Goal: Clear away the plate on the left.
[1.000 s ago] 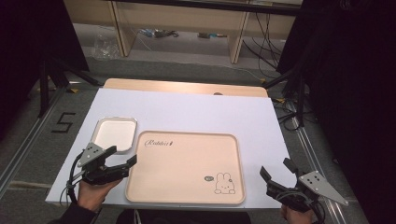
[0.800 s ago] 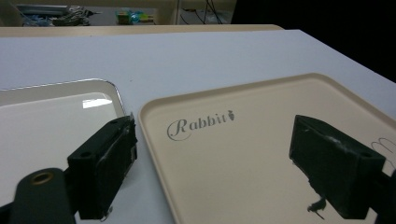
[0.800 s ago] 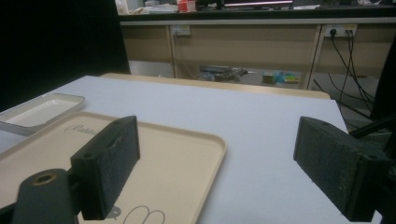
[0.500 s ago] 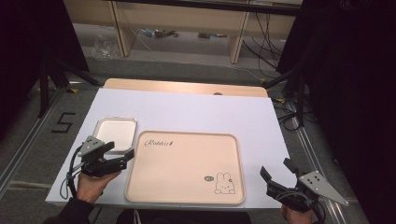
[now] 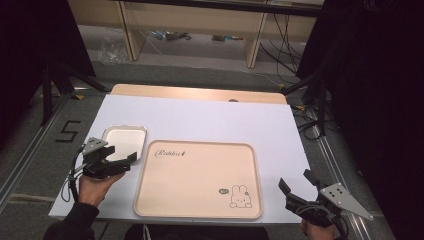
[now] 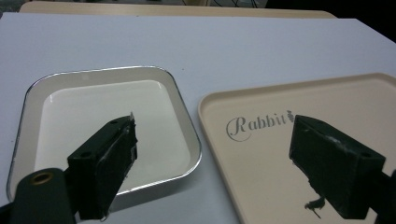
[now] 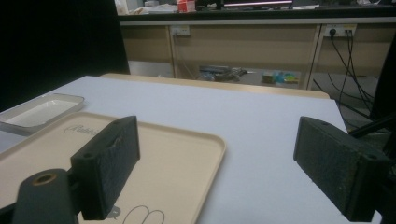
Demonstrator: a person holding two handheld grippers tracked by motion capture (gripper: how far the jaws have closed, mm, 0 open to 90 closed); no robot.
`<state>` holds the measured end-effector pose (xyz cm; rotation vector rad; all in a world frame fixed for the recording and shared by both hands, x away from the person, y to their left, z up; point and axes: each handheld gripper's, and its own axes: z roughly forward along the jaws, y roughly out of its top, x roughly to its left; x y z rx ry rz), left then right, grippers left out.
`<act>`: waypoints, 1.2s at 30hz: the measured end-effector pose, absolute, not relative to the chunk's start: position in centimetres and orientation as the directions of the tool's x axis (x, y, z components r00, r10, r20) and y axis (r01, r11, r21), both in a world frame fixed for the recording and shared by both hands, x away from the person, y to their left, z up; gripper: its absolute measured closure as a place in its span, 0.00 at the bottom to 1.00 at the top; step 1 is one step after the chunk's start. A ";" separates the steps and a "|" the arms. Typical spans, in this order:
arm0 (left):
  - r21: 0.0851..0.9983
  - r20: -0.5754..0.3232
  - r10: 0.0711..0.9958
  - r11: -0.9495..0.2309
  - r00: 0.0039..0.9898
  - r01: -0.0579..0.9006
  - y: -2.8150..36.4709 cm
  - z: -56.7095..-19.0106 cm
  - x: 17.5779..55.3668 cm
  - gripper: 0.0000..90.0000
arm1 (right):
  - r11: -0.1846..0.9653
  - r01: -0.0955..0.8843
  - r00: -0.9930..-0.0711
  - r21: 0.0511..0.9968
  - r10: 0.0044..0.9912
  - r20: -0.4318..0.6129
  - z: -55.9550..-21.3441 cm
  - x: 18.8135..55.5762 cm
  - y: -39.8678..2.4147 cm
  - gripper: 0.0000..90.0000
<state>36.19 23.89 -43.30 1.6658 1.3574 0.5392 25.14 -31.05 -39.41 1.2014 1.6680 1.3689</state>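
Here, at the left of the table (image 5: pixel 210 117), a small white dish with a metallic rim (image 5: pixel 125 140) lies flat on the white surface, touching nothing. The left gripper (image 5: pixel 131 159), held in the person's left hand (image 5: pixel 95 184), sits low at the dish's near right corner, jaws spread wide and holding nothing. In the left gripper view one jaw hangs over the dish's (image 6: pixel 107 126) inner floor and the other over the beige tray (image 6: pixel 322 140), so the gap between dish and tray lies between the jaws; whether either jaw touches a surface cannot be told.

Centre: the beige tray (image 5: pixel 200 177) lies flat, just beside the dish with a narrow strip of table between them. "Rabbit" lettering (image 5: pixel 166 153) is printed at its far left corner, a rabbit drawing (image 5: pixel 240 196) at its near right corner. Nothing lies on the tray.

Right: the right gripper (image 5: pixel 297 187) sits at the table's near right corner, apart from the tray's right edge, its grey three-cornered plate (image 5: pixel 345 198) pointing outward. Jaws spread wide, empty. In the right gripper view the tray's (image 7: pixel 182 149) corner lies between the jaws, with the dish (image 7: pixel 39 112) well beyond at far left.
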 end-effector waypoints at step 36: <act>0.687 -0.202 0.977 0.091 0.070 0.721 32.0 -46.5 43.5 0.36 | 0.040 0.247 -0.369 0.968 0.928 0.056 -39.4 25.0 -31.0 0.17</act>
